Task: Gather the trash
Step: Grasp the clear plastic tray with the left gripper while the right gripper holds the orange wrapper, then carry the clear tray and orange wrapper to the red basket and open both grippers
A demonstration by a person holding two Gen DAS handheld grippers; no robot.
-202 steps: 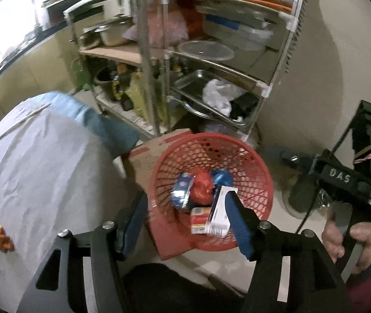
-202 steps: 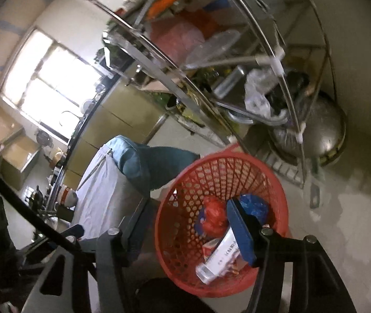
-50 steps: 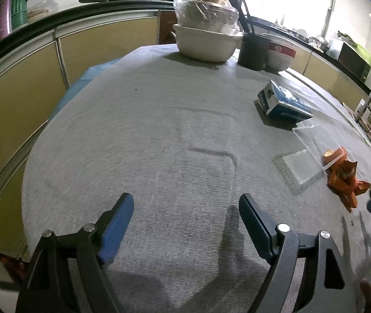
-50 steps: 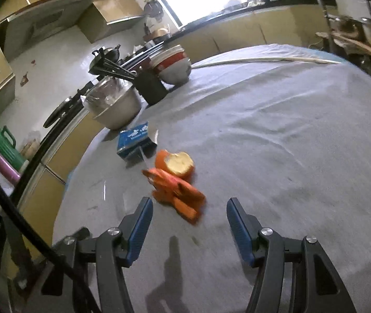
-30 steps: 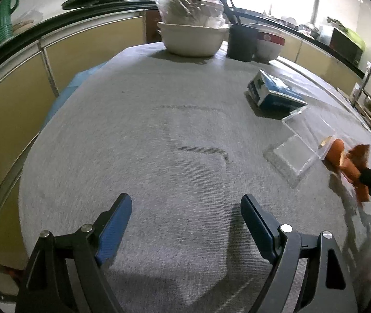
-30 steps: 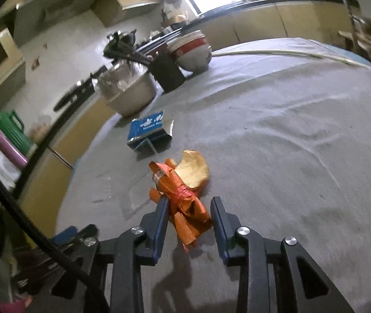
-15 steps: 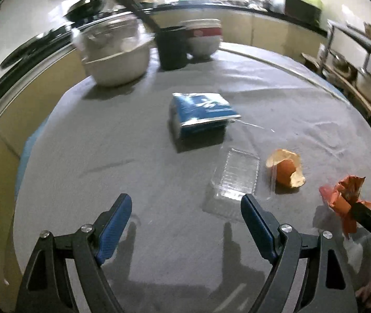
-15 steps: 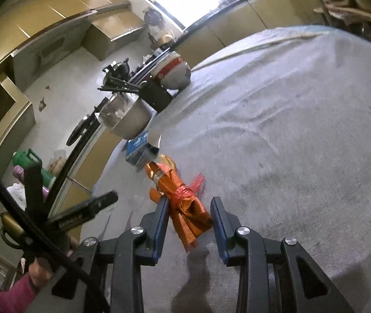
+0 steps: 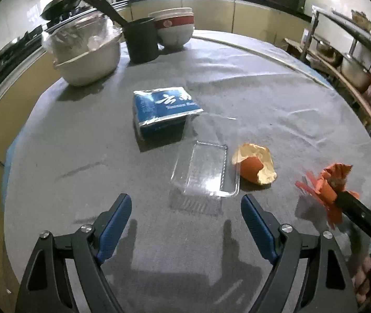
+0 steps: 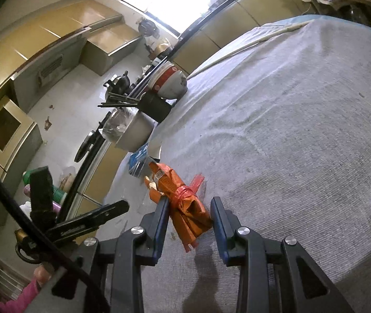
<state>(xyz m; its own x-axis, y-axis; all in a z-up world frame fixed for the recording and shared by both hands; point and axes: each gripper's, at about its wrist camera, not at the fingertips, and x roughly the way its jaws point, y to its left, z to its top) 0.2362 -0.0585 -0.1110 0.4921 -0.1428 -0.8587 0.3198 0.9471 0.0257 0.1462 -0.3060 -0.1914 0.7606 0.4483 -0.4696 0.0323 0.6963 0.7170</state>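
Right gripper: your right gripper (image 10: 189, 214) is pinching the crumpled orange plastic wrapper (image 10: 183, 203) with its jaws drawn nearly together, so the wrapper is bunching between the blue pads and its loose ends are sticking out front and back.

Wrapper position: you are holding it lifted just above the grey cloth-covered round table (image 9: 263, 83), near the table's right edge in the left wrist view, which is likely keeping it clear of the cloth for carrying.

Left gripper: your left gripper (image 9: 185, 219) is standing wide open with nothing between its pads, hovering over the table and pointing down at the clear plastic clamshell tray (image 9: 206, 172).

Why that aim: the open jaws are framing the tray, so it is looking like your next pick; a thin, slippery shell like that is probably needing a grip across its narrow side.

Remaining trash: the piece of orange peel (image 9: 254, 167) is lying just beside the tray on its right, and the blue foil-edged packet (image 9: 163, 107) is sitting just behind the tray, both untouched.

Not trash: the large metal bowl covered with plastic film (image 9: 86, 52), the black utensil holder (image 9: 142, 40) and the stacked red-and-white bowls (image 9: 175, 28) are grouped at the far edge, well apart from the litter.

Bin: no basket is showing in either view, so I cannot tell where you are carrying the wrapper.
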